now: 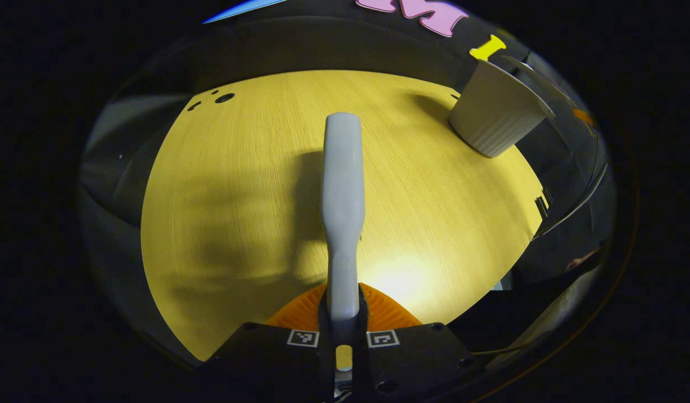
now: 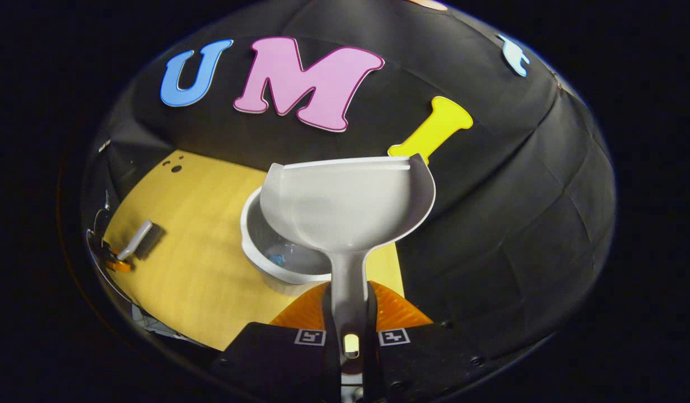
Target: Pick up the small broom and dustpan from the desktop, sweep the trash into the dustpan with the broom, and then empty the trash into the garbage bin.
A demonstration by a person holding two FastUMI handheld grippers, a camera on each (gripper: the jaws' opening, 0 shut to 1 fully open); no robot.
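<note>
In the left gripper view my left gripper (image 1: 343, 313) is shut on the small grey broom (image 1: 342, 190), which points forward over the yellow wooden desktop (image 1: 238, 196). The white ribbed garbage bin (image 1: 493, 120) stands at the far right of the table. In the right gripper view my right gripper (image 2: 348, 313) is shut on the handle of the grey dustpan (image 2: 345, 204), held above the garbage bin (image 2: 255, 254). The pan's inside looks bare. A blue scrap (image 2: 276, 259) lies in the bin. Far left, the broom (image 2: 140, 238) and the left gripper (image 2: 118, 263) hover low over the desktop (image 2: 194, 268).
Small dark holes (image 1: 224, 98) mark the table's far left corner. The table's right edge (image 1: 538, 212) runs just past the bin, with the black booth wall (image 2: 490, 224) behind and to the right.
</note>
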